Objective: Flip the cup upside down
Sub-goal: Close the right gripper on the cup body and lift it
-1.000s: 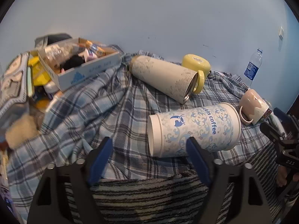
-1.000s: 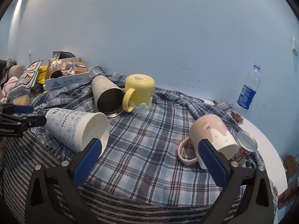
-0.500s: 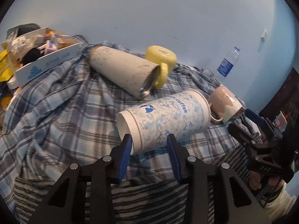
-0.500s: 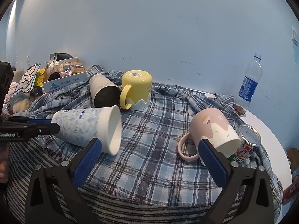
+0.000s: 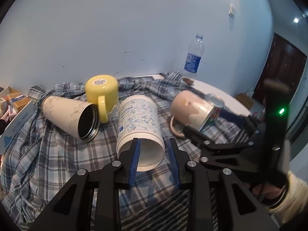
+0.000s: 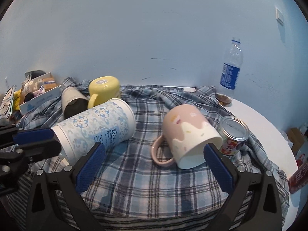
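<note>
Blue-patterned paper cup (image 5: pixel 138 119) lies tilted on plaid cloth (image 6: pixel 146 177), its rim pinched by the left gripper (image 5: pixel 154 152); right gripper (image 6: pixel 154 165) spread wide.

pale blue wall (image 6: pixel 154 28), wall switch (image 5: pixel 232 11), dark wooden door (image 5: pixel 279 71), ceiling light (image 5: pixel 296 20).

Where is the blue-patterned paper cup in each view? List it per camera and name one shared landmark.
Left wrist: blue-patterned paper cup lies centre frame, open mouth toward the camera, rim between the left tongs.
Right wrist: the cup lies left of centre on its side, with the left tongs at its mouth at the left edge.
Shared landmark: the upside-down yellow mug behind it.
</note>
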